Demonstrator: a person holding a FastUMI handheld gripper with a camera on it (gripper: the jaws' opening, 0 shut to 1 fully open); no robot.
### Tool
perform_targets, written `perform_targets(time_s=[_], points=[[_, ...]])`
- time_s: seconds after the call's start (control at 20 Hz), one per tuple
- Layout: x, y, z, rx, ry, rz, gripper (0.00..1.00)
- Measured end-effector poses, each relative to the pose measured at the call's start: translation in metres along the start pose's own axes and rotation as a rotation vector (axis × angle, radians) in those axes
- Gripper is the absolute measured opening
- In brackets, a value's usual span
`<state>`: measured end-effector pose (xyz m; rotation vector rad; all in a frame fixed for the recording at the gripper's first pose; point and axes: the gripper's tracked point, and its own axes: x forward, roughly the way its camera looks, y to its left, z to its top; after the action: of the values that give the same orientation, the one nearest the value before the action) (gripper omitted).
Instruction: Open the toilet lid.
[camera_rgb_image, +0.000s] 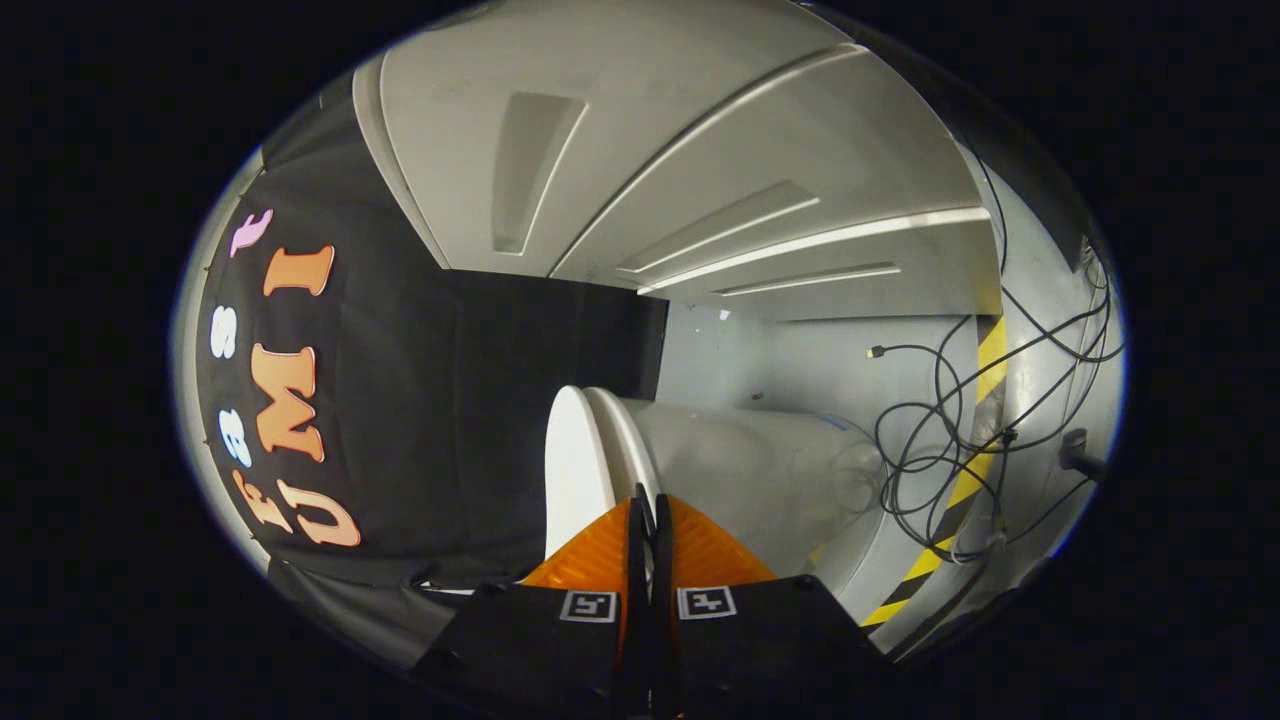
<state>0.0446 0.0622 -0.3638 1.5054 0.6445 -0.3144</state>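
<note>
The view is rolled sideways, so the floor lies to the right. The white toilet lid (572, 470) lies down against the seat (628, 450), and the pale bowl (750, 470) stretches away beyond them. My gripper (650, 500) is turned on its side at the lid's near edge. Its fingers (600, 555) are drawn together with only a thin slit between them. The lid's rim runs straight into that slit, and a sliver of white shows between the fingers.
A tangle of black cables (940, 440) lies on the floor past the bowl, beside a yellow and black striped tape line (960, 480). White panelled walls (700, 180) rise behind the toilet, and black cloth (450, 420) hangs on the lid's side.
</note>
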Motion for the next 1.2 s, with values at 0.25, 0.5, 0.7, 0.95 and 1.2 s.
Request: perform_targets(time_s=[0.25,0.5,0.7,0.95,1.2], points=[[-0.006,0.01,-0.004,-0.076,-0.036,-0.006,0.08],[-0.028,0.058,-0.009,-0.376,-0.096,0.05,0.08],[-0.023,0.084,-0.002,-0.561,-0.185,0.025,0.08],[-0.024,0.123,0.002,-0.661,-0.288,0.045,0.08],[-0.039,0.194,-0.03,-0.838,-0.277,0.12,0.08]])
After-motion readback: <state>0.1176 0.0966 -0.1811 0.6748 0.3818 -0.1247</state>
